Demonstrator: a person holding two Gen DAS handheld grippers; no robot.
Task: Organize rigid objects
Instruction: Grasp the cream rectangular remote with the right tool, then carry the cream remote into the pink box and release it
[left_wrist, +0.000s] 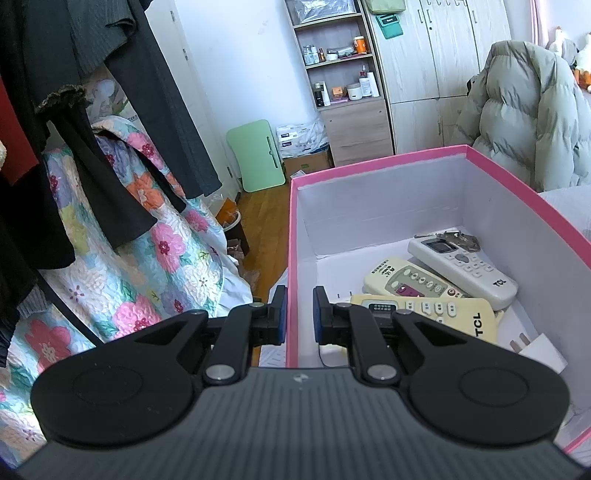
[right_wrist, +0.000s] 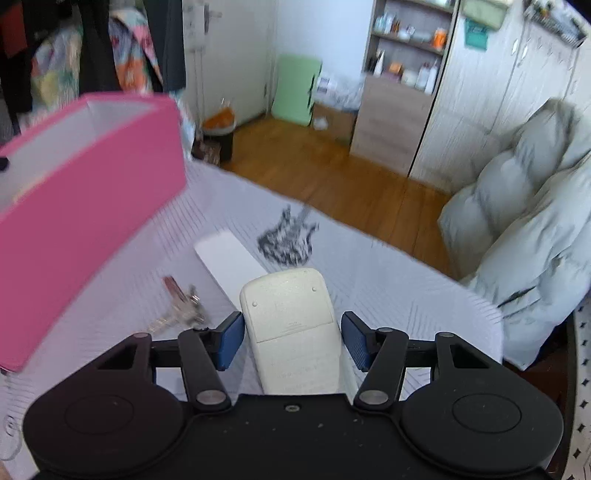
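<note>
A pink box (left_wrist: 406, 158) with white inside holds three remotes: a white TCL one (left_wrist: 461, 264), a cream one (left_wrist: 410, 282) and a yellowish TCL one (left_wrist: 443, 314), plus keys (left_wrist: 454, 236) and a white plug (left_wrist: 541, 350). My left gripper (left_wrist: 299, 317) straddles the box's left wall (left_wrist: 293, 258), its pads not quite touching it. My right gripper (right_wrist: 291, 339) is open around a cream remote (right_wrist: 291, 325) lying face down on the white bed cover. The pink box (right_wrist: 92, 177) also shows at the left of the right wrist view.
A bunch of keys (right_wrist: 181, 306) and a white flat piece (right_wrist: 229, 262) lie on the cover (right_wrist: 388, 280) near the remote. A puffy grey jacket (right_wrist: 528, 236) sits at the right. Hanging clothes and a floral quilt (left_wrist: 122, 236) are at the left. Shelves and wardrobe stand behind.
</note>
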